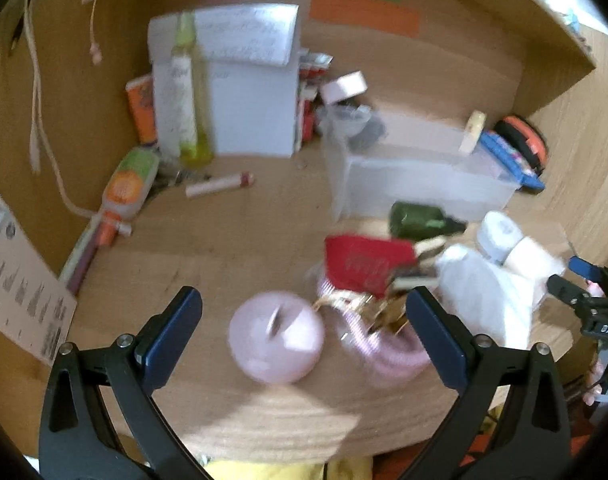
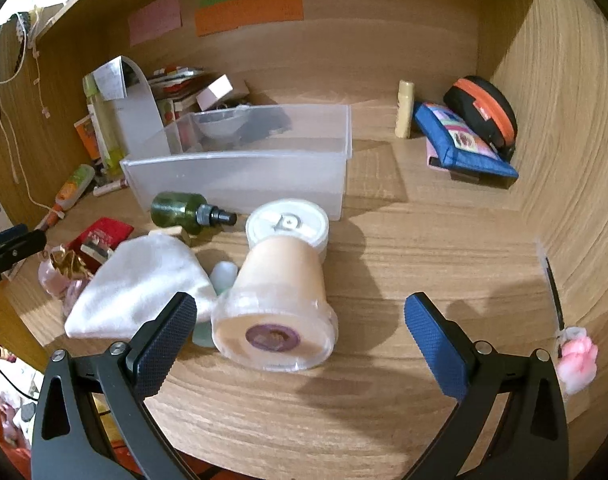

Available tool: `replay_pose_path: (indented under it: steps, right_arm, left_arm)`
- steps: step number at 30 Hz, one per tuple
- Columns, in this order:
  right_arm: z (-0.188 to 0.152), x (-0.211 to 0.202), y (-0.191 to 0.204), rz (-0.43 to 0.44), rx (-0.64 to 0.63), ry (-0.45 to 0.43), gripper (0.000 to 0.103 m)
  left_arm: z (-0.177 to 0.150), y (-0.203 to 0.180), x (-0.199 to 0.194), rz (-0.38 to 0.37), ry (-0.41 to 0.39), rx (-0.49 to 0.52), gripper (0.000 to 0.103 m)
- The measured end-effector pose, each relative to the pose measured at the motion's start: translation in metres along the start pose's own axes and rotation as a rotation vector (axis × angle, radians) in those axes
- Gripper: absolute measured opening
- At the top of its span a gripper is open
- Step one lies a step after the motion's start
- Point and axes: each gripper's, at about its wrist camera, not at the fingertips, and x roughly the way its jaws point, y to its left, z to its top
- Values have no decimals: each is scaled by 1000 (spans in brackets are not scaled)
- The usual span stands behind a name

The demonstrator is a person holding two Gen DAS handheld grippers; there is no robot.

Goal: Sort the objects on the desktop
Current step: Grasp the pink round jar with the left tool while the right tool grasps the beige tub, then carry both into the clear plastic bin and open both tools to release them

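Clutter sits in a loose cluster near the front of the table (image 2: 404, 240), and I see most of it from my right wrist camera. Nearest is a clear cup (image 2: 277, 300) lying on its side, its base toward me, its mouth against a round white lid (image 2: 287, 222). Just to its left lies a white cloth (image 2: 139, 286), touching the cup's side. Behind the cloth a green bottle (image 2: 183, 208) lies on its side, cap pointing right, just in front of an open clear bin (image 2: 239, 178). A red packet (image 2: 103, 234) lies left of the cloth.

My right gripper (image 2: 299, 334) has its jaws wide apart, holding nothing, with the cup's base between them and nearer the left finger.

My left gripper (image 1: 304, 332) also has its jaws spread and holds nothing. That view is blurred. Between the jaws I see a pale pink round object (image 1: 275, 338) and beside it a pink coil (image 1: 384, 350) with something gold on top; I cannot tell what either is.

Farther back right, a blue pouch (image 2: 460, 142) leans against a black and orange case (image 2: 484, 114). A white box (image 1: 251, 116) stands at the back left.
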Motion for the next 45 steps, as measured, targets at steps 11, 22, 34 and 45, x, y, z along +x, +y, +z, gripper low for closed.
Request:
replay_pose_path:
  steps: [11,22,34,45]
  right_arm:
    - [-16,16,-4,15,18,63,103]
    - [-15,29,2,35,7,51,82]
    - [-14,13,0,23,-13,2,68]
    - [14,-3,-12,26,-17,-69,68]
  left_arm:
    - [-30,21,11,13,59,-61,103]
    - [-28,17,43,39,82,-56,78]
    - [-22,18,43,46,42,-67,63]
    - [13,7,9,5,-100,-55,63]
